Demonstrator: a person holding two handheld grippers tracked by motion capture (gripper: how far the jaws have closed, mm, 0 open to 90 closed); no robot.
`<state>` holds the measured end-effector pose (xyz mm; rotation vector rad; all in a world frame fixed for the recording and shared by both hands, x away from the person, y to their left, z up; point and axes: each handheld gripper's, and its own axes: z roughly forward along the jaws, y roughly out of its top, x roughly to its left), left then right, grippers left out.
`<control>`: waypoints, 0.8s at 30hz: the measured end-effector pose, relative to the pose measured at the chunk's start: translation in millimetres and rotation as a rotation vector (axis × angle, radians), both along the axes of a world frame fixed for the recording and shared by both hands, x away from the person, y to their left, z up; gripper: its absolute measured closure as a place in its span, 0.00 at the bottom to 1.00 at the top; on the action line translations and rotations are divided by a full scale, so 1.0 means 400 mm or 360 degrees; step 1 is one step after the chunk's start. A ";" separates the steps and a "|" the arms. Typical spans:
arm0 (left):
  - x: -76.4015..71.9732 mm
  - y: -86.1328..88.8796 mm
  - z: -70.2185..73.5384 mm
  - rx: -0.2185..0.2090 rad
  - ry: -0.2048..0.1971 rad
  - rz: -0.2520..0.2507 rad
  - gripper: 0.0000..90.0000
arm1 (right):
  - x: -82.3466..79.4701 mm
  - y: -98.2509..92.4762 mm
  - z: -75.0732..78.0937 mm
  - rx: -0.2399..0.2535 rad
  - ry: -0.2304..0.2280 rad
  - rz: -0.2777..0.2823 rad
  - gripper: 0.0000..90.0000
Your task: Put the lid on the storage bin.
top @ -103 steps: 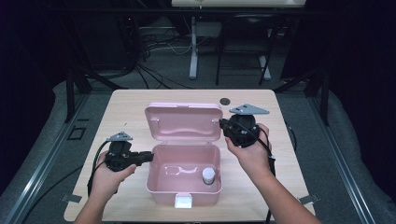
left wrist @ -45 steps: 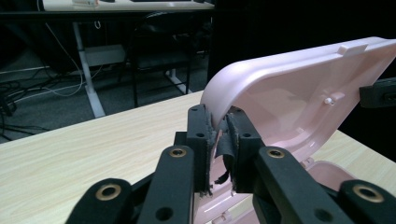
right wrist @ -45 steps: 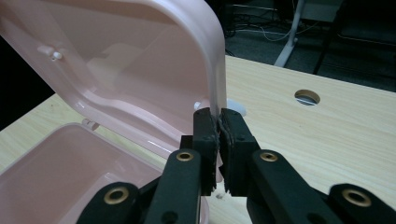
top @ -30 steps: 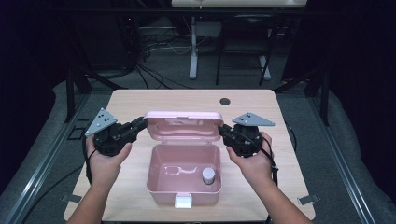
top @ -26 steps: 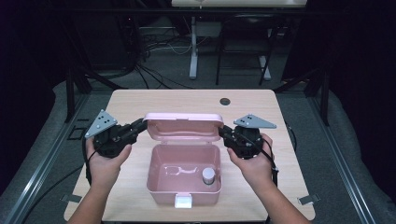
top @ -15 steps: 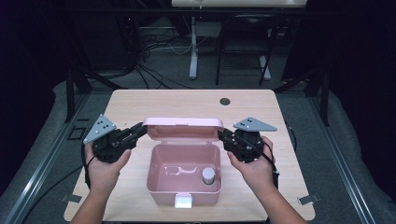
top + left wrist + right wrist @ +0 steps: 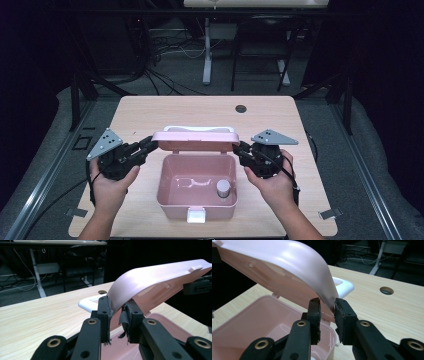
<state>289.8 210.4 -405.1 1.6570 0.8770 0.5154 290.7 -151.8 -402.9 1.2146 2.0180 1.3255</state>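
Dark workshop, pale wooden table point(image 7: 150, 120): pink box point(image 7: 196, 200) at its near middle, its lid point(image 7: 195, 140) half lowered over the box.
Left gripper point(image 7: 145, 147) and right gripper point(image 7: 242, 151) flanked the lid's ends, its long axis running between them; jaws had just been easing apart, yet each pair still pinched the rim, wrists level.

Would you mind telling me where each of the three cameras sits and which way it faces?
High view: fixed above the person's side, looking forward and down on the table; both hands show, with the left gripper and right gripper at the lid of the pink box.
Left gripper view: rides the left gripper, looking along its jaws at the lid's edge.
Right gripper view: rides the right gripper, facing the lid's other end.
Shared: both gripper views show the lid, its white handle and the table's hole.
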 end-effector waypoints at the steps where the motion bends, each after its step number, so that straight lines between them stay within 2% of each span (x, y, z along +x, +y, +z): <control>1: -0.001 -0.001 -0.002 -0.0008 -0.0008 0.0001 0.86 | -0.001 -0.001 -0.001 0.0004 0.0004 0.0000 0.83; 6: -0.010 0.001 -0.003 0.0010 0.0001 -0.0003 0.86 | -0.005 -0.004 -0.009 0.0019 0.0013 0.0008 0.82; 16: -0.017 0.009 -0.012 -0.0045 0.0014 -0.0030 0.85 | -0.013 -0.012 -0.019 0.0047 0.0025 0.0027 0.80; 24: -0.025 0.009 -0.017 -0.0031 0.0017 -0.0039 0.85 | -0.018 -0.031 -0.036 0.0087 0.0040 0.0012 0.78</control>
